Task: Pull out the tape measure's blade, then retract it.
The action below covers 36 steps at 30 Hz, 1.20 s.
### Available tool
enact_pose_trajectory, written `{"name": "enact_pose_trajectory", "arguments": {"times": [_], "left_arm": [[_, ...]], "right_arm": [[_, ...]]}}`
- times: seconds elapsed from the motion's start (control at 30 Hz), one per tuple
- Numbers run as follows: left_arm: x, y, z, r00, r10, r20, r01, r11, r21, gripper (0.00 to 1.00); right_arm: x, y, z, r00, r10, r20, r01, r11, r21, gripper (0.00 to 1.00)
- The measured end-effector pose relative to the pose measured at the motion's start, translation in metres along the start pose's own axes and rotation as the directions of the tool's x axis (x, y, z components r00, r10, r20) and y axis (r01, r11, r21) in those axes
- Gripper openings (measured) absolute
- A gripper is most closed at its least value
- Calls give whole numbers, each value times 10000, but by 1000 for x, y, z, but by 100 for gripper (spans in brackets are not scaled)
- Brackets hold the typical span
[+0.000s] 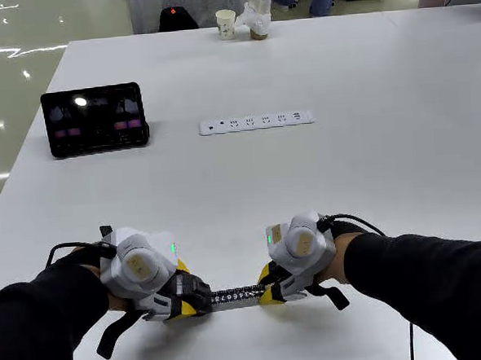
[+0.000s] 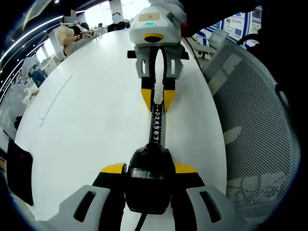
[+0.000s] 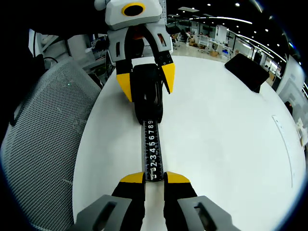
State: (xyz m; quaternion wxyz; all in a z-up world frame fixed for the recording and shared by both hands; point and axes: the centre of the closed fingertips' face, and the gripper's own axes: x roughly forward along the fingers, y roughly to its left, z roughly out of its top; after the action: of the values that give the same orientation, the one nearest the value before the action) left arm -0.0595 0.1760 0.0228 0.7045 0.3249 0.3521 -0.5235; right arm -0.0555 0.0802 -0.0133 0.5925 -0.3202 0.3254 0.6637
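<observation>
A black tape measure case [image 1: 195,297] [image 2: 150,175] [image 3: 147,94] sits just above the white table near its front edge, with my left gripper [image 1: 185,297] [image 2: 150,169] shut on it. Its black blade with white numbers [image 1: 238,295] [image 2: 156,125] [image 3: 152,151] runs a short way out to the right. My right gripper [image 1: 268,293] [image 3: 154,177] is shut on the blade's tip, with the yellow fingertips [image 3: 133,178] pinched together. The two grippers face each other, roughly a hand's width apart.
A dark tablet [image 1: 95,119] stands at the back left and a white power strip [image 1: 256,122] lies mid-table. Cups [image 1: 226,22] sit on the far edge. A grey mesh chair [image 2: 255,120] [image 3: 43,130] stands beside the table's near edge.
</observation>
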Motion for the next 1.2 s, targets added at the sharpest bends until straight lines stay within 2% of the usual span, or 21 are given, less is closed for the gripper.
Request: {"name": "enact_pose_trajectory", "arguments": {"times": [1.2], "left_arm": [[0,0,1,10000,28,23,-28,10000,34,30]], "right_arm": [[-19,-3,-28,9997,-21,-224,23,10000,96,11]]}}
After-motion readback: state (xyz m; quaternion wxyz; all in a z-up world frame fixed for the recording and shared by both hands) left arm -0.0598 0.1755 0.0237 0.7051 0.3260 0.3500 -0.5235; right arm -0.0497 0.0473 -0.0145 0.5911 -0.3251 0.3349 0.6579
